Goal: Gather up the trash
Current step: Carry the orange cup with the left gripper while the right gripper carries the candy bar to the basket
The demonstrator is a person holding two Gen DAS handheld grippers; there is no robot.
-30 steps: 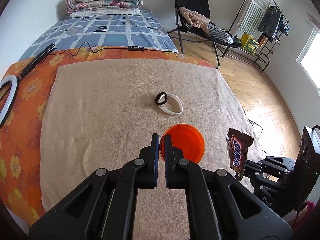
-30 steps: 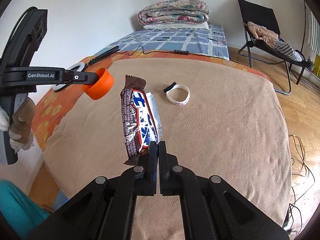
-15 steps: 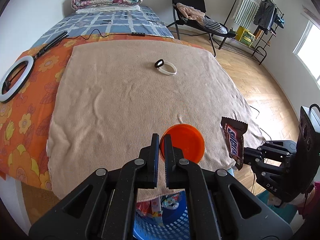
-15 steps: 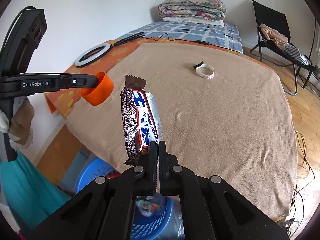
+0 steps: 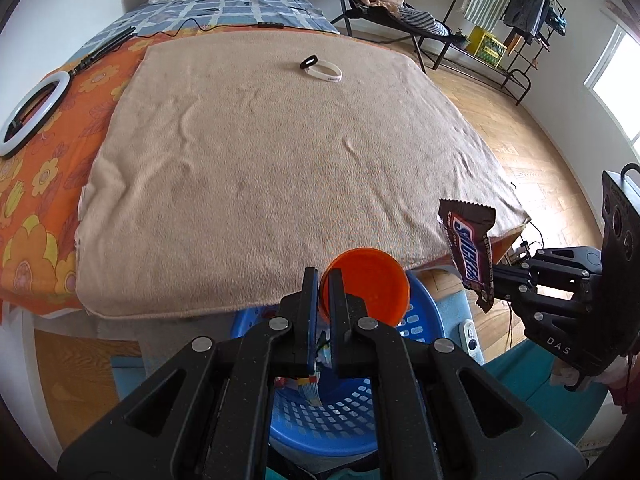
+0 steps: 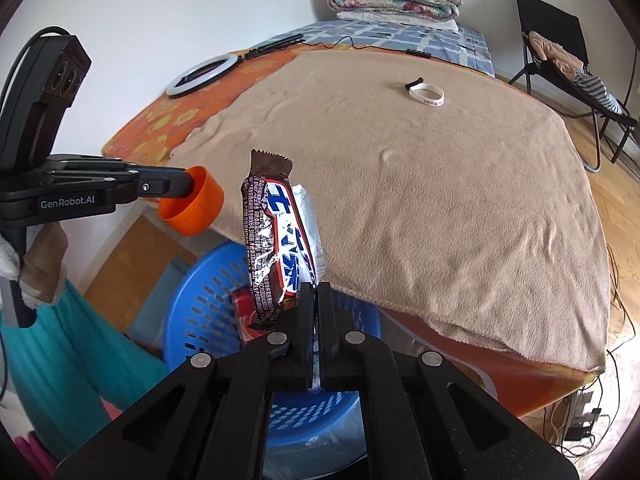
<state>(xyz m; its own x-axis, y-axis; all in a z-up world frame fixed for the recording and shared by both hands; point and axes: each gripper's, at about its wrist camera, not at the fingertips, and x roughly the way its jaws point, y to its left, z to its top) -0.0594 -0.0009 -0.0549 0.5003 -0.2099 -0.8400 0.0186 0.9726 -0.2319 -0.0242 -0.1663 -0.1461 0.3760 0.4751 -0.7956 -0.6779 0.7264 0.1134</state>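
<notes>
Now L gripper [image 5: 324, 276] pinches cap [image 5: 370, 280], R gripper [image 6: 316, 292] wrapper [image 6: 278, 236], over basket [image 6: 200, 300].

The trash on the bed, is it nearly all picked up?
Nearly. The blue basket already holds some rubbish. In hand: the left gripper is shut on an orange cap, the right gripper on a candy wrapper, both over the basket and not yet dropped. On the tan blanket only a white wristband and a black band remain, perhaps not trash.
</notes>
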